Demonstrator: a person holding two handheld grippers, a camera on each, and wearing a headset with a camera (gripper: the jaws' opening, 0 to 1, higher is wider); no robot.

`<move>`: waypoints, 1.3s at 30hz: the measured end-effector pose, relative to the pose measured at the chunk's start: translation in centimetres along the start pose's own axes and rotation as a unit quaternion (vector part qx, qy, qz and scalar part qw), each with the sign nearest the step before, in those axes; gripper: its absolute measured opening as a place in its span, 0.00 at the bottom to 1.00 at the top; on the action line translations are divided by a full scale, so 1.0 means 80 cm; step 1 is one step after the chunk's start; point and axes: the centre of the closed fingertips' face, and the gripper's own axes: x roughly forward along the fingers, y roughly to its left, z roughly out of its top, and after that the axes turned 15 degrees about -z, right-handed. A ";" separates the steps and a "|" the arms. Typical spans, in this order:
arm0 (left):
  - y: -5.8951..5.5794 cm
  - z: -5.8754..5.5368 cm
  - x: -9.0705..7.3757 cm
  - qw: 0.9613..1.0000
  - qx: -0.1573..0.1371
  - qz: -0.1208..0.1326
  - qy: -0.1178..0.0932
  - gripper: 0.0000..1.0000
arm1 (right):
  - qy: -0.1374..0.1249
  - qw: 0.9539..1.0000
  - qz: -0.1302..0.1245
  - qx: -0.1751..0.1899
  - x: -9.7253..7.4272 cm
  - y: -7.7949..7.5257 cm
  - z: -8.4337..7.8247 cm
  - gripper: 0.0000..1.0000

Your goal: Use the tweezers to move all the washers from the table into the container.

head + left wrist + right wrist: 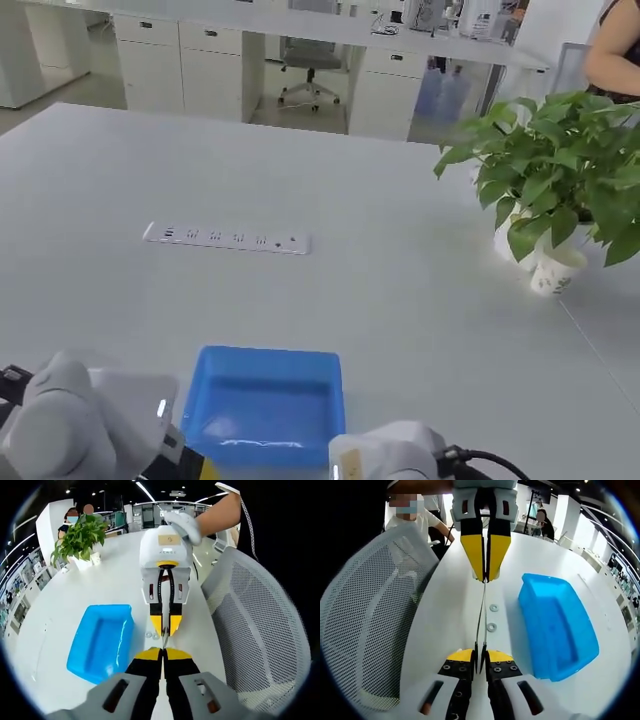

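- Left gripper view: the washers [149, 635] are judged light, flat, hard and slippery. They are likely best taken across the rim, with one tweezer tip through the hole.
- Two washers are seen on the table [115, 565], just left of the meeting fingertips, between them and the container [100, 640].
- The tweezers [164, 640] are judged thin, light and springy. A gentle squeeze across both arms should be enough, since a hard one may make a washer flick away.
- The left gripper [163, 651] is seen with its yellow fingers brought together on the near end of the tweezers. The right gripper [165, 629] faces it, its fingers closed on the far end.
- Right gripper view: the tweezers [481, 625] are seen as two thin arms running straight ahead from between this view's own fingers to the fingertips of the left gripper [486, 577].
- The right gripper [475, 656] is clamped on the tweezers, with only a slim gap left between its fingers and that gap taken up by the arms.
- The washers [491, 627] lie just right of the tweezers, between them and the container [560, 630]. Whether the arms touch a washer cannot be told.
- Head view: the container [265, 400] is seen between the two white gripper bodies at the near edge. How the fingers stand cannot be told from here.
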 end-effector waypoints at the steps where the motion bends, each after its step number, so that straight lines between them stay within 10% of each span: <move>1: 0.000 0.005 0.000 1.000 0.002 -0.001 -0.004 0.04 | 0.000 1.000 0.000 0.002 -0.001 0.000 0.000 0.10; 22: 0.011 0.050 -0.006 0.998 0.026 0.014 -0.050 0.06 | -0.041 0.997 -0.032 0.057 -0.018 -0.019 0.016 0.07; 39: 0.015 0.046 -0.012 0.996 0.004 0.024 -0.083 0.10 | -0.073 0.994 -0.045 0.061 -0.020 -0.026 0.032 0.06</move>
